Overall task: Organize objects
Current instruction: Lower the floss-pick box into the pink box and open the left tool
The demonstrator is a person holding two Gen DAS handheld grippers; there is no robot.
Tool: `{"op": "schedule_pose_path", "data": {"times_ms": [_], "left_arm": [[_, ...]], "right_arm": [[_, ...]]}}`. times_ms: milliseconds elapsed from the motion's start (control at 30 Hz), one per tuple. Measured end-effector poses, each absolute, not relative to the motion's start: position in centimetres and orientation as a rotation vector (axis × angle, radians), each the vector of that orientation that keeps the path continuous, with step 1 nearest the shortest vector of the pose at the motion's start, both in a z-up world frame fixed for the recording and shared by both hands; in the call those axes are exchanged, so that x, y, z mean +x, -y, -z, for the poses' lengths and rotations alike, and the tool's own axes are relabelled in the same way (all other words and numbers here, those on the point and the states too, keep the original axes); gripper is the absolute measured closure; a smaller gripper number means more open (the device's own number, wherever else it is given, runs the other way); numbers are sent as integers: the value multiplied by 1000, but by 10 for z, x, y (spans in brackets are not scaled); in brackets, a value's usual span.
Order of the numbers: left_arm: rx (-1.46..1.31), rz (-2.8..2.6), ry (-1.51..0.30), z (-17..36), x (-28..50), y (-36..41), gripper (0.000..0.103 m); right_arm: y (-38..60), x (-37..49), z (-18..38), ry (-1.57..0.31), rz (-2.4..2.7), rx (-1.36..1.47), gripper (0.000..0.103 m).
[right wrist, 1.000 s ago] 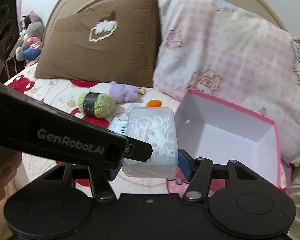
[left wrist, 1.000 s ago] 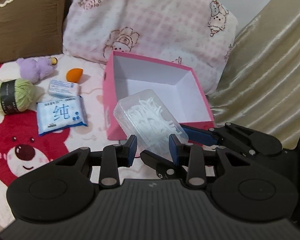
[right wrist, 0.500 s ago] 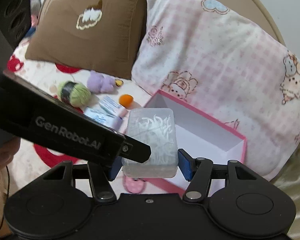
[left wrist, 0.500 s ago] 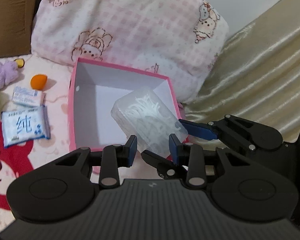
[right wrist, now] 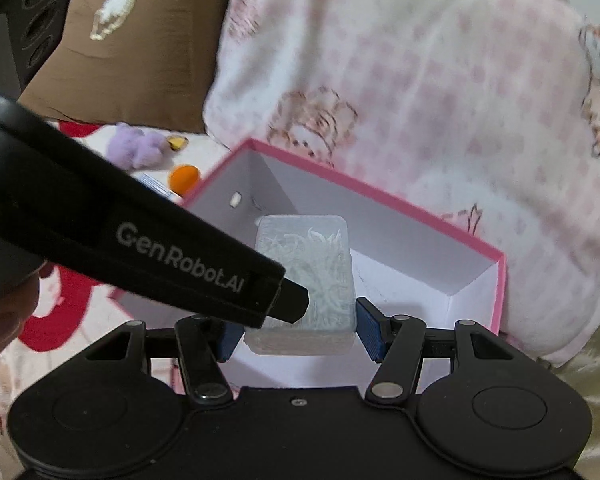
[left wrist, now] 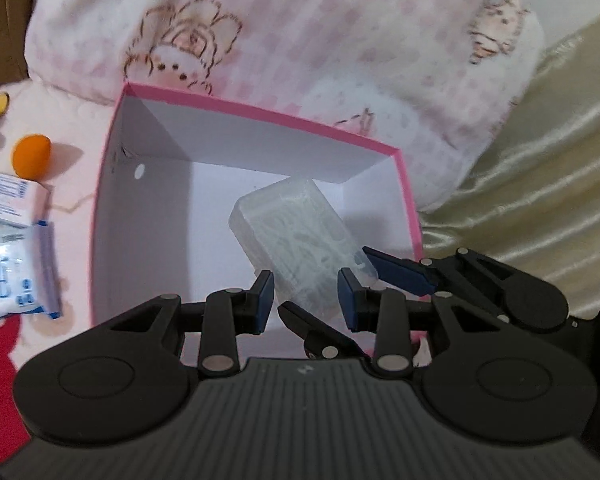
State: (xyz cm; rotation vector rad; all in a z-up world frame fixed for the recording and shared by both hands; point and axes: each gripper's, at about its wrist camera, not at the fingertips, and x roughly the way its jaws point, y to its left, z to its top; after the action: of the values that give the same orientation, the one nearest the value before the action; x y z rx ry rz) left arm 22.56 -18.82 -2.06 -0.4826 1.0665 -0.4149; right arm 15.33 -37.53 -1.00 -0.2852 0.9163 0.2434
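A clear plastic box of white picks (right wrist: 312,256) is clamped between the blue pads of my right gripper (right wrist: 300,332), which is shut on it. It hangs tilted over the inside of the open pink box (right wrist: 380,196), whose white bottom holds nothing else. In the left wrist view the clear box (left wrist: 296,224) and the right gripper (left wrist: 324,280) show just past my left gripper (left wrist: 306,304). The left gripper's pads stand close together with nothing gripped, over the near rim of the pink box (left wrist: 260,110). One left finger (right wrist: 180,252) crosses in front of the clear box.
Left of the pink box lie an orange sponge (left wrist: 32,156), a small white packet (left wrist: 4,200) and a blue tissue pack (left wrist: 16,276). A purple plush (right wrist: 136,148) lies farther back. A pink pillow (left wrist: 300,40) backs the box, with a brown pillow (right wrist: 140,60) beside it and gold fabric (left wrist: 540,180) on the right.
Both grippers have travelled together toward the pink box and sunk a little. The clear box, earlier before the pink box's near wall, now hangs over its inside.
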Motion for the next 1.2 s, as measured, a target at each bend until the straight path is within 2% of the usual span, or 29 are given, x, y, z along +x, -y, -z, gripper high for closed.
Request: {"op": "schedule_pose_path", "data": {"times_ms": [500, 1000, 1033, 1133, 1200], "left_arm": [[-558, 342, -1203, 100, 270, 195, 70], [-541, 350, -1238, 115, 280, 221, 70], [-530, 345, -1228, 113, 280, 221, 70], [-500, 329, -1204, 108, 282, 219, 67], [-484, 321, -1200, 105, 285, 218, 66]], "right_arm": [[389, 208, 76, -1054, -310, -294, 40], [402, 212, 104, -1119, -305, -406, 40], [403, 211, 105, -1127, -300, -421, 39], [407, 207, 108, -1135, -270, -458, 27], [411, 205, 106, -1135, -254, -452, 27]]}}
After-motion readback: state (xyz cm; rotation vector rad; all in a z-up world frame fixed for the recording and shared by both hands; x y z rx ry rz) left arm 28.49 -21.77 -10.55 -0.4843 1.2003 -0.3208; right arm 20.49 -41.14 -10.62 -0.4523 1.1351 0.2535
